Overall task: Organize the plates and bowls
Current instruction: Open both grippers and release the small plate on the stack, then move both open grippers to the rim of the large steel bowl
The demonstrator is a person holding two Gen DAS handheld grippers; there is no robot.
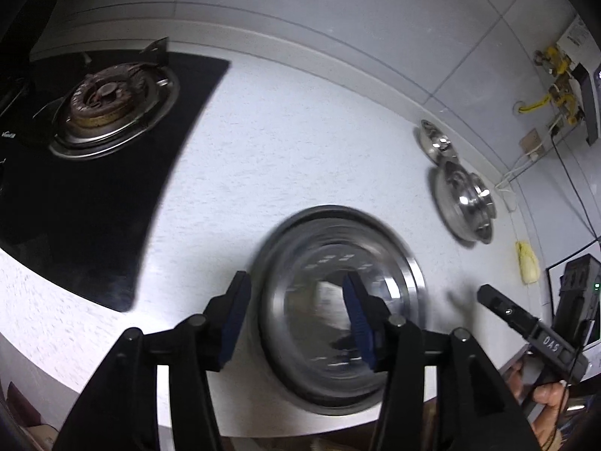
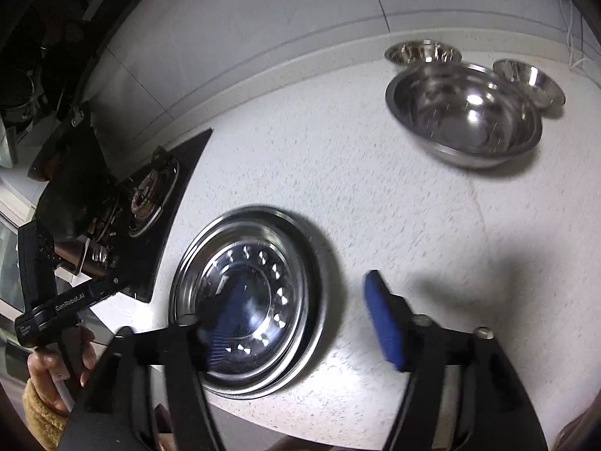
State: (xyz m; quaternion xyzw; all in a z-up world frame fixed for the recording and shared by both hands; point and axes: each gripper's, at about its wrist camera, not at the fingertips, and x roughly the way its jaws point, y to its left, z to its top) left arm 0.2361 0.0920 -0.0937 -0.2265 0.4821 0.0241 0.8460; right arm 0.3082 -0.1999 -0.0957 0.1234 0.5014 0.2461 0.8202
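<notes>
Hovering: both tools agape | plates (image 2: 248, 300) at counter (image 2: 338, 195) front edge | bowls (image 2: 465, 112) well apart

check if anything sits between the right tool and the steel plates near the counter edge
Nothing visible does. The right tool hangs open just above the steel plates, one finger over their centre. The large bowl and two small bowls stand apart near the wall.

black gas stove (image 1: 86, 173), white countertop (image 1: 285, 173), tiled wall (image 1: 338, 18)
</notes>
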